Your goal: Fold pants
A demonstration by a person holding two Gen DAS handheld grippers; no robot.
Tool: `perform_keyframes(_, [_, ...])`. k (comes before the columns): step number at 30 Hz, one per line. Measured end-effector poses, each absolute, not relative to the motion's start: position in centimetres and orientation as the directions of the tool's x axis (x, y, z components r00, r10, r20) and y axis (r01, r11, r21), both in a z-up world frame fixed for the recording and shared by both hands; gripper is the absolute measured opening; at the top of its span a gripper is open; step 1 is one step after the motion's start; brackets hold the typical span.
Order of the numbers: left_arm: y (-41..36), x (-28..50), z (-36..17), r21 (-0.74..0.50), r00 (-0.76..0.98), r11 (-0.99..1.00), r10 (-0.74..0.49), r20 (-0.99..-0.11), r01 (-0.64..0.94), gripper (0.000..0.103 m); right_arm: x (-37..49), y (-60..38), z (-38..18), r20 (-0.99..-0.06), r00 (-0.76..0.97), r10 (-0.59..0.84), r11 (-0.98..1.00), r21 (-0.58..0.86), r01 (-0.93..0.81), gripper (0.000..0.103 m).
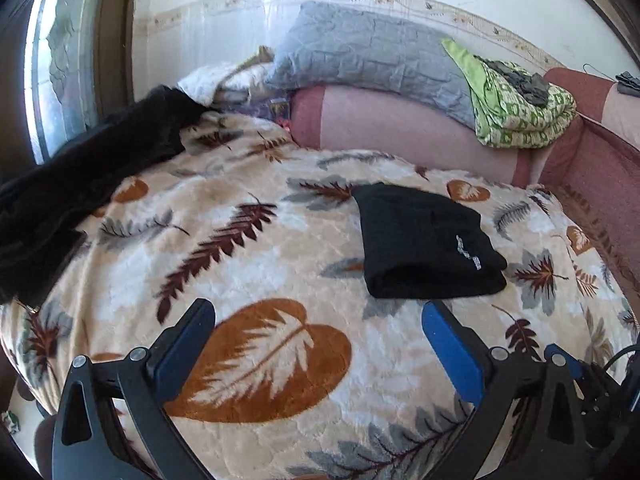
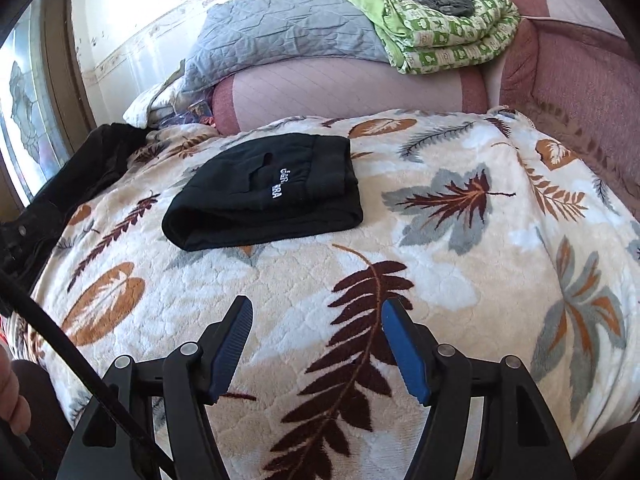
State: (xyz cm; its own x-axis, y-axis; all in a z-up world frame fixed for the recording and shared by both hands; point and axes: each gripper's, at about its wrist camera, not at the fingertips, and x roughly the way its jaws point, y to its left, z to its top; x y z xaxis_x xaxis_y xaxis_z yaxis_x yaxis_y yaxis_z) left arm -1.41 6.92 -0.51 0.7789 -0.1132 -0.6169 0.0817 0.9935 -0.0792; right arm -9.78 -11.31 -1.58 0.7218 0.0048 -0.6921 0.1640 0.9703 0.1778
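Folded black pants (image 2: pixel 262 192) lying on a bed, ahead of both sets of released fingers.

The pants form a compact, layered rectangle with a rounded fold edge towards the fingers and small white lettering on top; judged from this shape, the folding looks complete. They rest flat on the leaf-patterned blanket (image 2: pixel 420 272), ahead and to the right of the left gripper (image 1: pixel 320 316) and ahead and to the left of the right gripper (image 2: pixel 318 314), well apart from both. The left fingers (image 1: pixel 452 352) stand spread wide with only blanket between them; the right fingers (image 2: pixel 232 348) are apart and opening, likewise empty. A second dark garment (image 1: pixel 80 184) lies heaped far left of the fingers, probably awaiting its turn. Beyond the pants, a grey quilt (image 2: pixel 280 36) and green bedding (image 2: pixel 448 36) sit stacked on a pink bolster (image 2: pixel 348 88).
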Motion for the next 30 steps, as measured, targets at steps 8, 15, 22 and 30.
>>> perform_keyframes(8, [6.5, -0.8, -5.1, -0.038, 0.699, 0.996, -0.083, -0.710, 0.080, 0.103, -9.2, -11.2, -3.0, -0.716, 0.698, -0.026, 0.972, 0.146, 0.186, 0.074])
perform_keyframes(15, [6.0, -0.6, -5.8, -0.050, 0.669, 0.994, -0.103, -0.736, 0.097, 0.103, -8.8, -11.5, -3.8, -0.729, 0.684, -0.043, 0.970, 0.133, 0.204, 0.076])
perform_keyframes(22, [6.4, -0.1, -6.6, -0.101, 0.624, 0.991, -0.134, -0.770, 0.088, 0.103, -8.7, -11.4, -3.9, -0.729, 0.683, -0.044, 0.972, 0.126, 0.197, 0.078])
perform_keyframes(30, [6.5, -0.2, -6.7, -0.098, 0.615, 0.991, -0.133, -0.777, 0.091, 0.103, -8.7, -11.3, -3.9, -0.730, 0.682, -0.046, 0.972, 0.124, 0.198, 0.079])
